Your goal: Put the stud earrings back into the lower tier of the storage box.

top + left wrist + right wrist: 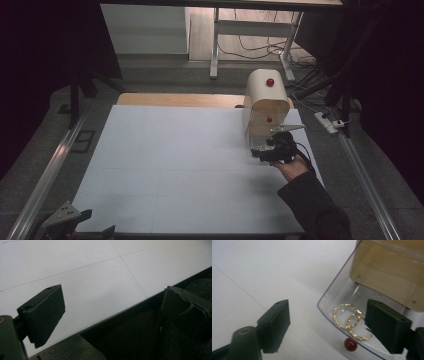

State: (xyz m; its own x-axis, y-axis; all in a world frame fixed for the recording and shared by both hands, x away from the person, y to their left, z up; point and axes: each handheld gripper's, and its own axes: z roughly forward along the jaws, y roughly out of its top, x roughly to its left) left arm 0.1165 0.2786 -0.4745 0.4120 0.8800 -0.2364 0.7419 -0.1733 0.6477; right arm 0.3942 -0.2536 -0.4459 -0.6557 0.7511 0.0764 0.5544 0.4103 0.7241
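Observation:
A cream and wood box (265, 100) with a rounded top and red knobs stands at the table's back right. Its clear plastic drawer (347, 291) is pulled out, with a red knob (350, 344) on its front. Two gold chain hoops (348, 321) lie overlapping inside it. My right gripper (327, 315) is open and hovers just above the drawer's front corner, one jaw over the hoops and the other over the table; a hand holds this right gripper (272, 149) in front of the box. My left gripper (112, 302) is open and empty over the table's front edge; the left gripper (75, 222) sits at the near left corner.
The white table (190, 160) is broad and bare left of the box. Dark floor and metal rails (45, 175) flank it. A desk frame with cables (250, 47) stands beyond the far edge, and a power strip (327, 122) lies on the floor at right.

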